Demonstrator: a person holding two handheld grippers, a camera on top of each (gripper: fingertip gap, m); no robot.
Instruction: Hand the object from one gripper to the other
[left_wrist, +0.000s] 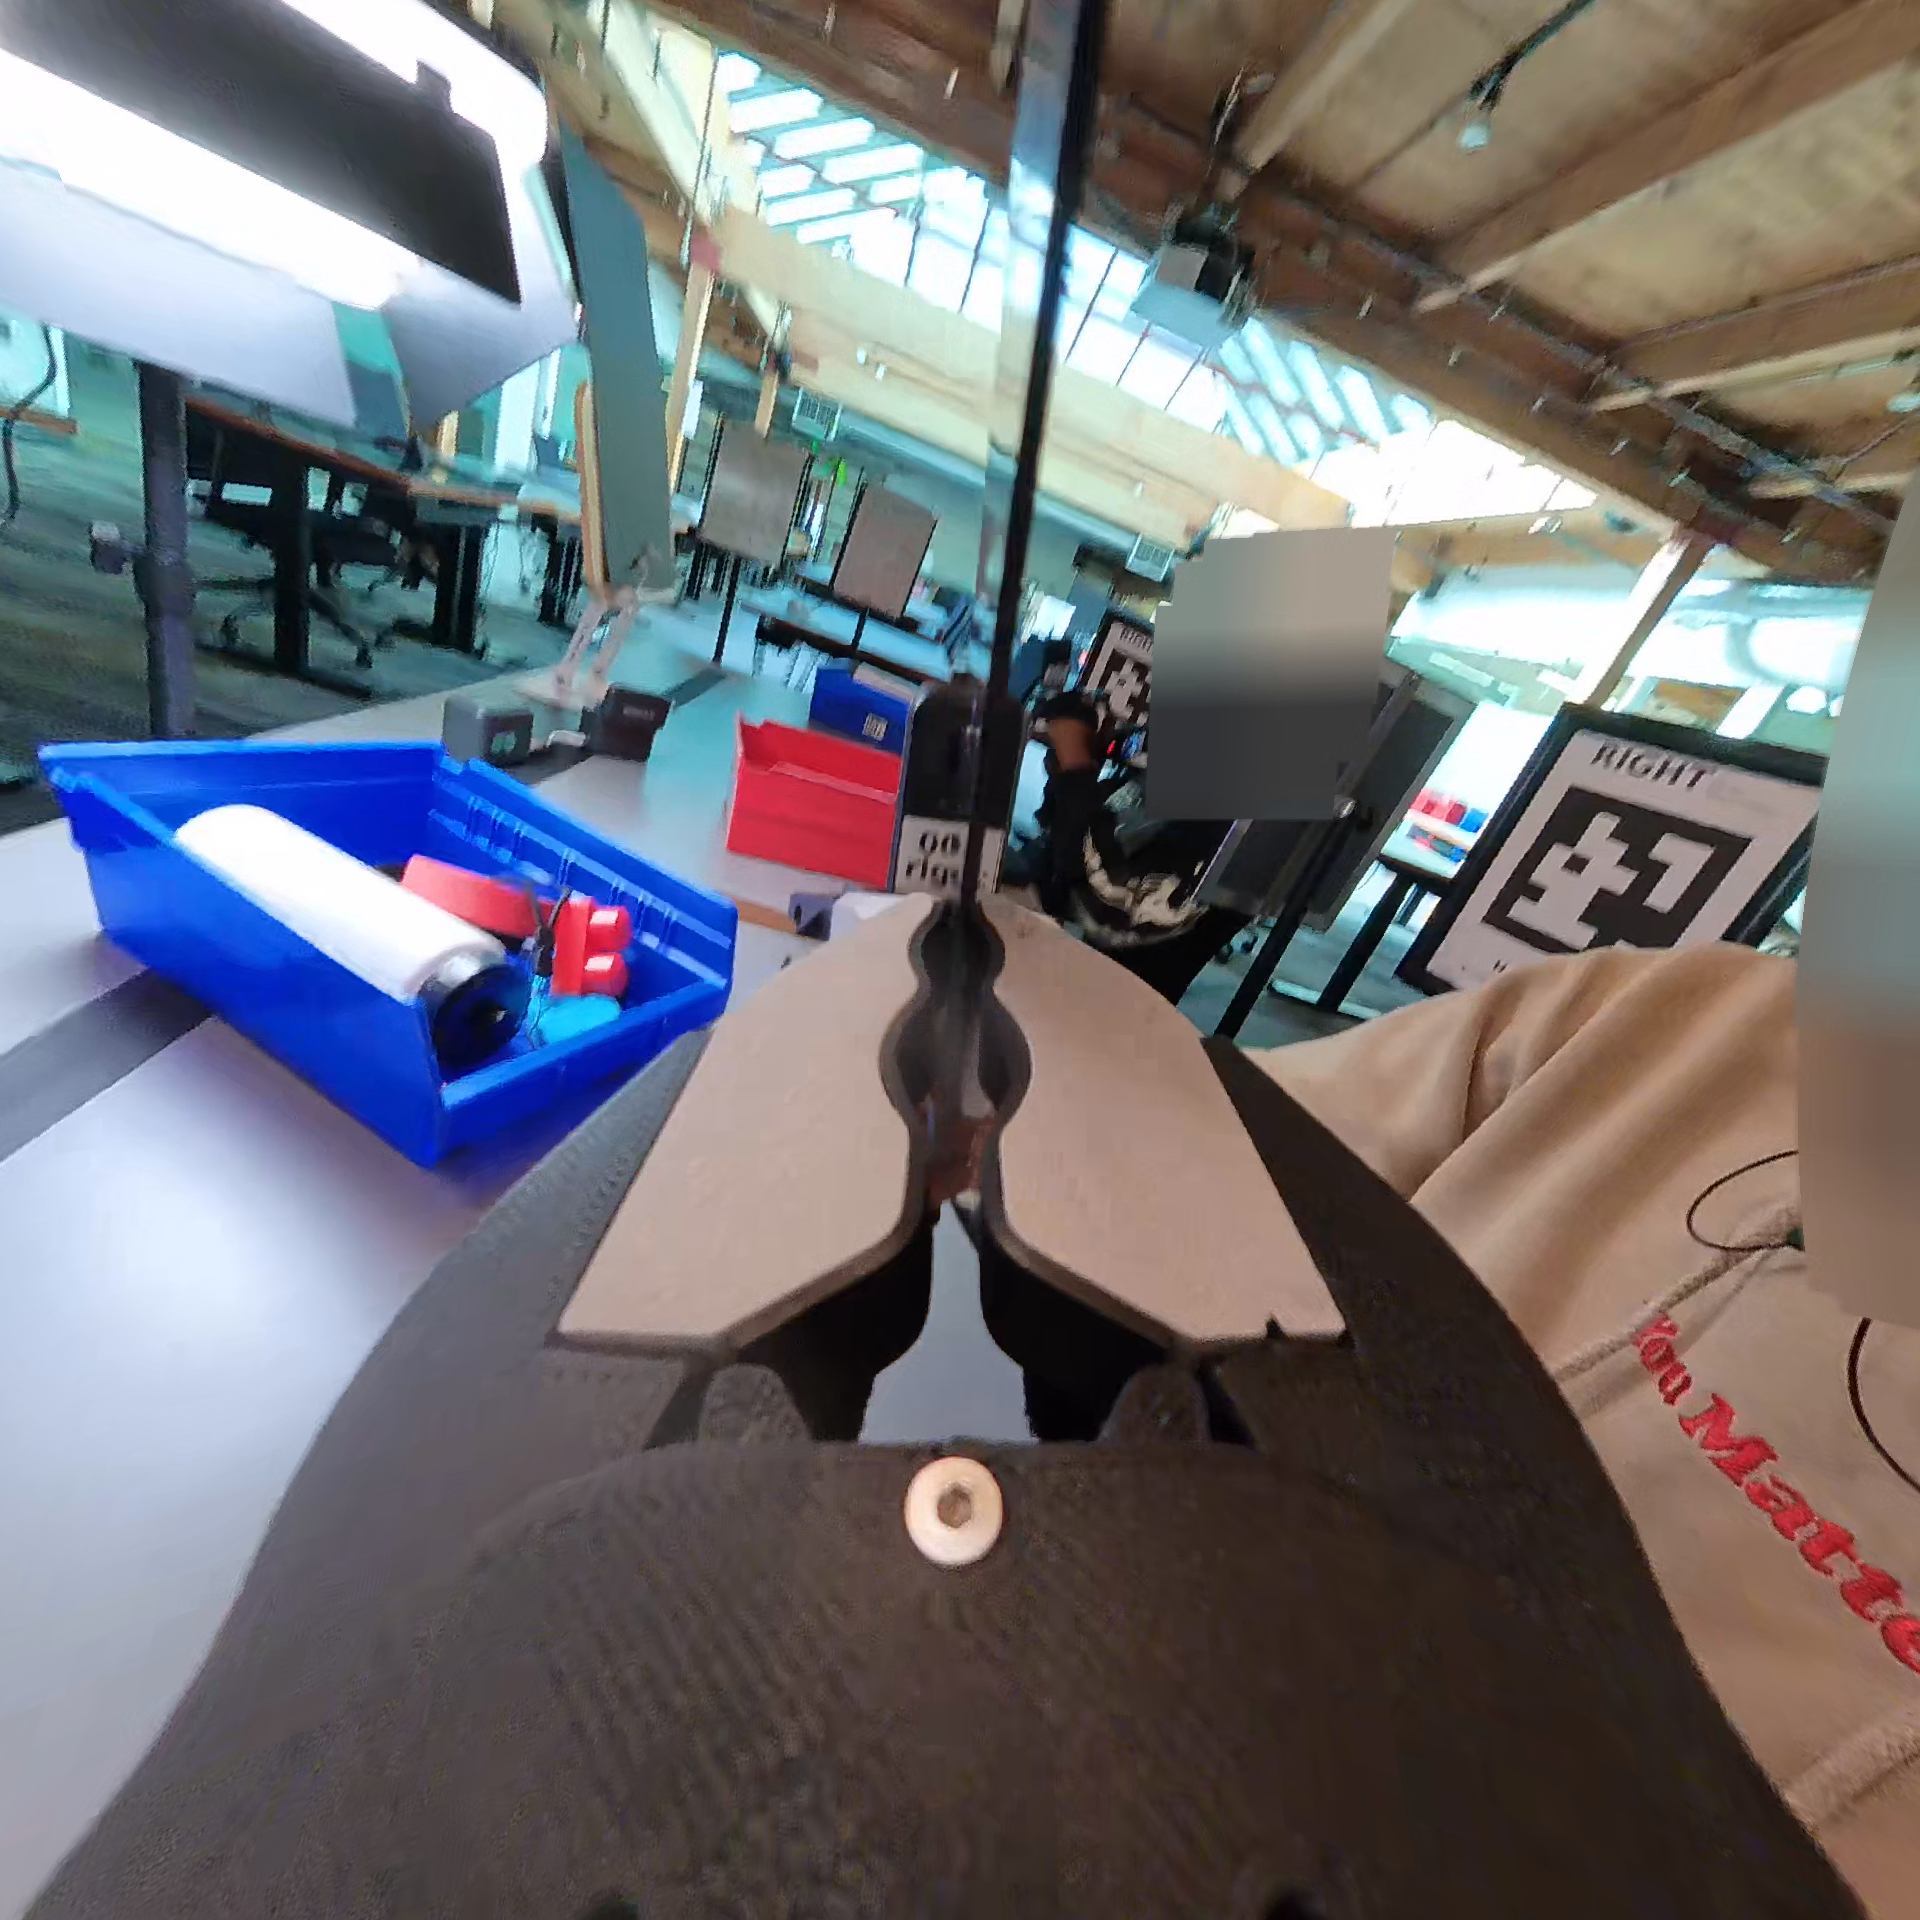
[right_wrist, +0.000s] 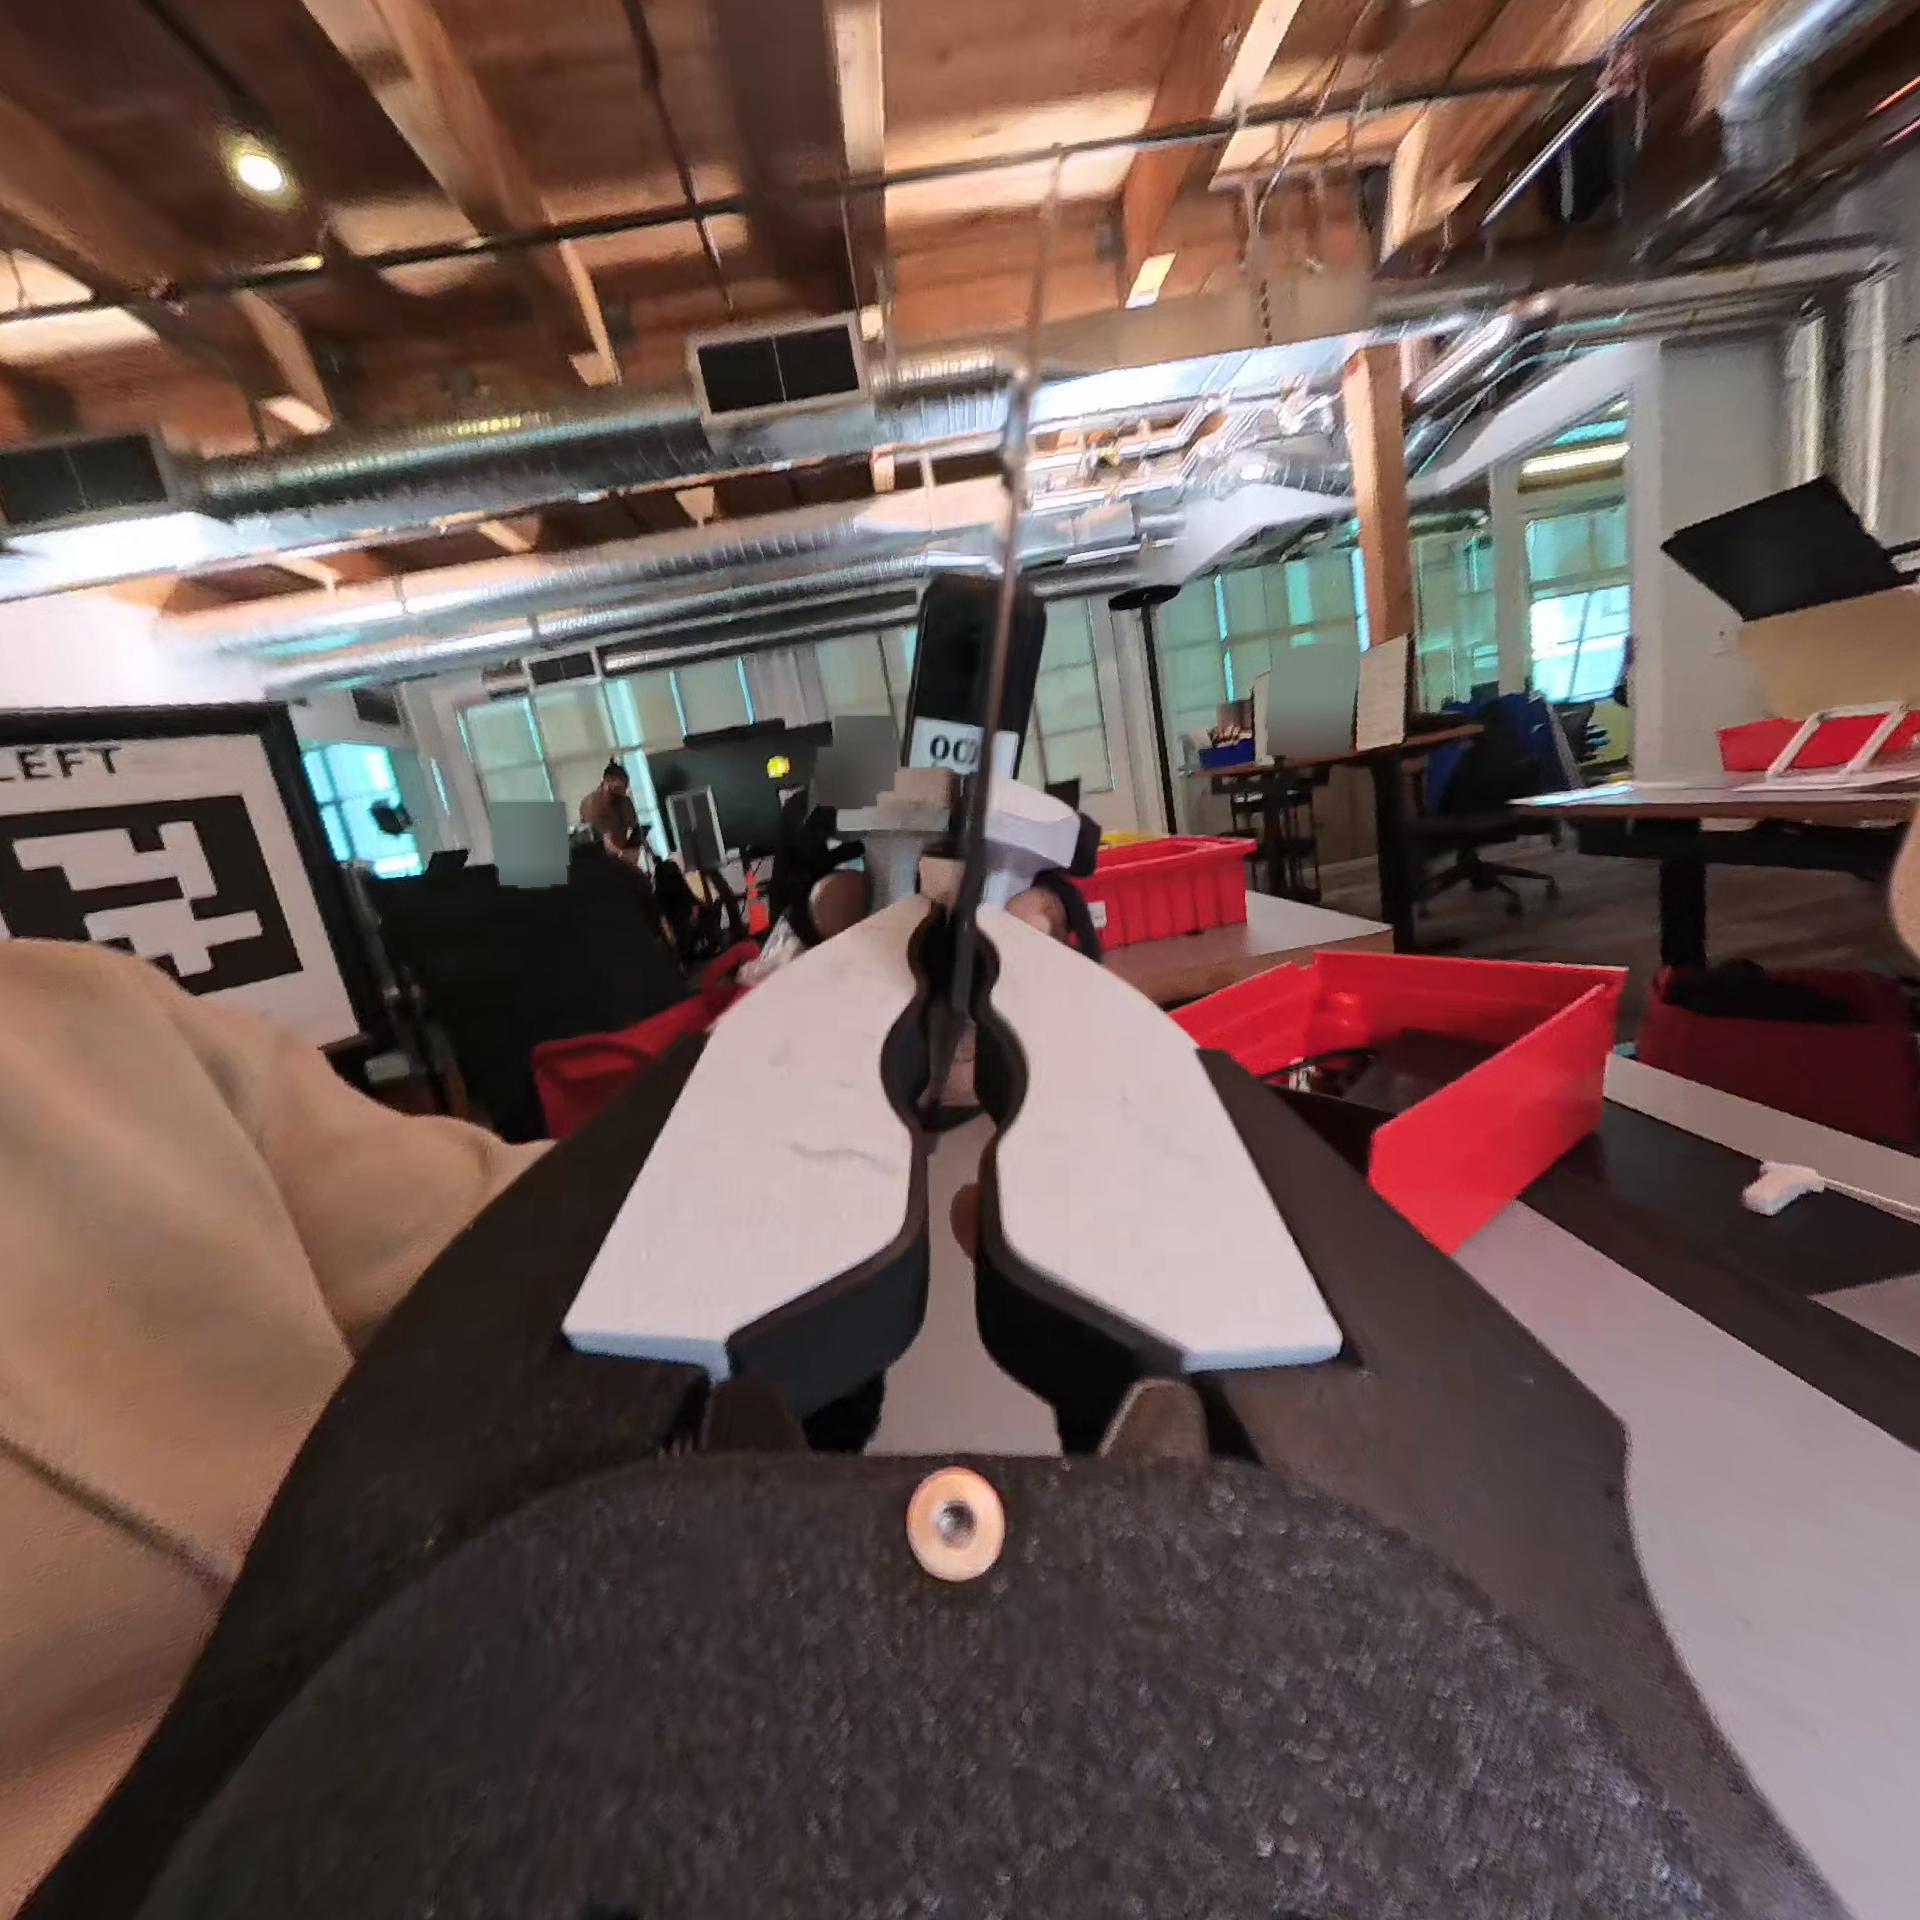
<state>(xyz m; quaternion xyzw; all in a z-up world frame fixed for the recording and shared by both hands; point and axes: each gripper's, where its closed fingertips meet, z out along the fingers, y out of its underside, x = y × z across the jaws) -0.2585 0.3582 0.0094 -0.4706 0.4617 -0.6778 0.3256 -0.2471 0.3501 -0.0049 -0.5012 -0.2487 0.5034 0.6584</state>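
A thin flat black object (left_wrist: 1039, 416) stands edge-on and rises from between my left gripper's fingers to the top of the left wrist view. My left gripper (left_wrist: 961, 914) is shut on its lower part. In the right wrist view the same object (right_wrist: 1003, 582) shows as a thin dark edge, and my right gripper (right_wrist: 956, 914) is shut on it too. The two grippers face each other tip to tip: the right one (left_wrist: 945, 790) shows just beyond the left fingertips, and the left one (right_wrist: 977, 800) shows just beyond the right fingertips. Both hold the object above the table.
A blue bin (left_wrist: 312, 769) with a white roll (left_wrist: 332, 904) and red and blue items sits on the grey table (left_wrist: 208, 1299) at left. Red bins (left_wrist: 810, 821) (right_wrist: 1475, 1132) stand farther off. A beige sleeve (left_wrist: 1558, 1143) (right_wrist: 156, 1195) is close by. Marker boards (left_wrist: 1621, 862) (right_wrist: 135, 862) stand behind. Less than 4 cm separates the two grippers' tips.
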